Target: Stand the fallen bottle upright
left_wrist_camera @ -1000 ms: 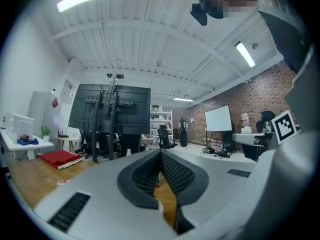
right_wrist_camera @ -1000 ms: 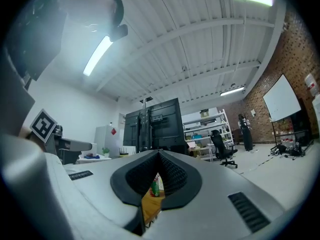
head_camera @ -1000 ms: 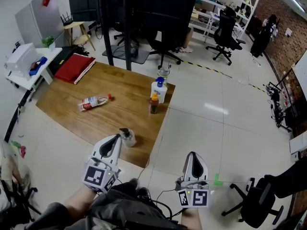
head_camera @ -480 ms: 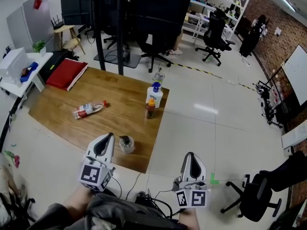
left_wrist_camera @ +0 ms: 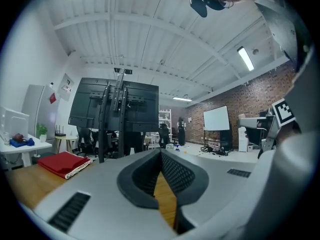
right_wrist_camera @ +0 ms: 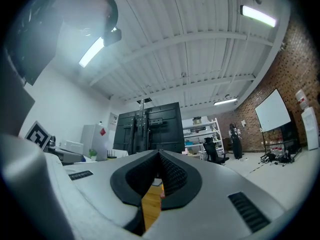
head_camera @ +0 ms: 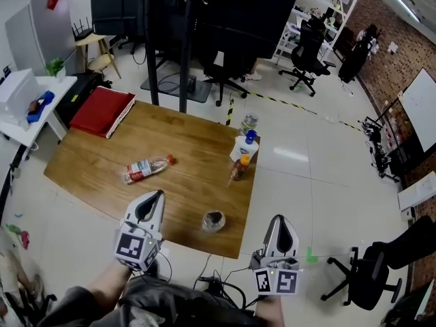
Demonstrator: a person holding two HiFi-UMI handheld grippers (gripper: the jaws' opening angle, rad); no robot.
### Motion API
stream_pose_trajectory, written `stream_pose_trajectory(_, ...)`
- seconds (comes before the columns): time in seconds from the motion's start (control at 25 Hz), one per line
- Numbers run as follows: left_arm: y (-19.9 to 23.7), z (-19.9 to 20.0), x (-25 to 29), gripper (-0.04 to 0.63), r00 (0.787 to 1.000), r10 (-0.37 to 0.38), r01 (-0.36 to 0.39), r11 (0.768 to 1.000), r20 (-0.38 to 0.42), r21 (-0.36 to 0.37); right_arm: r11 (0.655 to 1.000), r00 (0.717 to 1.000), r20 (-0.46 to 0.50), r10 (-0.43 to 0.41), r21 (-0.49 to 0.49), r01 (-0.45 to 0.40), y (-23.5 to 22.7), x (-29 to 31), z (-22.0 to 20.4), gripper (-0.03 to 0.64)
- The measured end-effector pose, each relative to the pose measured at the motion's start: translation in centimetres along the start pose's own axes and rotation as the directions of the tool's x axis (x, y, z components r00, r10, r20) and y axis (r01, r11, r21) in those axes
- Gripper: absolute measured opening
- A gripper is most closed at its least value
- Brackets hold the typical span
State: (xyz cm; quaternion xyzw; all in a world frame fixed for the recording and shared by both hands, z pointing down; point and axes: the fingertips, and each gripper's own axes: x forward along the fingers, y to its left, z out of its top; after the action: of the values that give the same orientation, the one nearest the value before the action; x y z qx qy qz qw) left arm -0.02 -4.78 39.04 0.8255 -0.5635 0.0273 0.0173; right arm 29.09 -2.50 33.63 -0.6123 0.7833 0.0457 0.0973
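Two hand-held grippers show at the bottom of the head view, each with its jaws closed tip to tip and nothing between them. The left gripper (head_camera: 157,199) shows against the near edge of the wooden table (head_camera: 82,165), pointing across it. The right gripper (head_camera: 278,223) shows against the tiled floor (head_camera: 306,182), just off the table's near right corner. A small clear container (head_camera: 214,221) stands on the table near the front edge, between the two grippers in the picture. The fallen bottle (head_camera: 146,169) lies on its side around the middle of the table, red cap toward the right, well apart from both grippers and touched by neither. A small brown bottle (head_camera: 238,169) with an orange cap and a white bottle (head_camera: 244,148) with a blue cap stand upright, close together, at the table's right edge. A folded red cloth (head_camera: 102,111) rests on the far left corner.
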Motion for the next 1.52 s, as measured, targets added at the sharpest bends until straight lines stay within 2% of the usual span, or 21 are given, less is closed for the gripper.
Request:
stream_pose_trajectory(0.2, 6.3, -1.6, -0.5, 0.032, 0.999, -0.035, 0.035, 0.999, -0.013, -0.02, 0.998, 0.999, -0.001, -0.053, -0.027, 0.053, 5.3, 2.1, -0.9, 0.009)
stream_pose_trajectory(0.44, 12.9, -1.4, -1.6, 0.032, 0.997, -0.077, 0.077, 0.997, -0.01, -0.014, 0.993, 0.995, 0.018, -0.099, -0.065, 0.1, 11.8, 4.1, -0.2, 0.009)
stream_pose_trajectory(0.6, 16.8, -2.1, -2.1, 0.033, 0.994, -0.107, 0.106, 0.994, -0.036, -0.03, 0.987, 0.994, 0.027, -0.108, -0.117, 0.11, 16.9, 5.1, 0.0, 0.009)
stream_pose_trajectory(0.92, 23.8, -3.9, -3.6, 0.032, 0.987, -0.153, 0.152, 0.988, -0.041, -0.028, 0.985, 0.993, -0.001, -0.122, -0.12, 0.121, 25.6, 6.4, -1.8, 0.009)
stream_pose_trajectory(1.04, 25.2, -4.5, -3.8, 0.032, 0.984, -0.172, 0.171, 0.985, -0.05, -0.029, 0.983, 0.989, -0.027, -0.143, -0.12, 0.139, 27.1, 5.9, -2.7, 0.009)
stream_pose_trajectory(1.2, 25.8, -4.7, -4.1, 0.032, 0.979, -0.197, 0.195, 0.98, -0.051, -0.038, 0.976, 0.983, -0.008, -0.184, -0.119, 0.181, 27.7, 5.2, -2.4, 0.009)
stream_pose_trajectory(1.28, 26.0, -4.5, -4.5, 0.032, 0.98, -0.195, 0.193, 0.98, -0.047, -0.039, 0.977, 0.981, -0.036, -0.19, -0.107, 0.185, 27.9, 4.8, -2.8, 0.009)
stream_pose_trajectory(1.52, 26.8, -3.9, -6.0, 0.032, 0.984, -0.17, 0.169, 0.985, -0.044, -0.035, 0.987, 0.99, -0.04, -0.138, -0.09, 0.134, 29.7, 5.6, -2.3, 0.009)
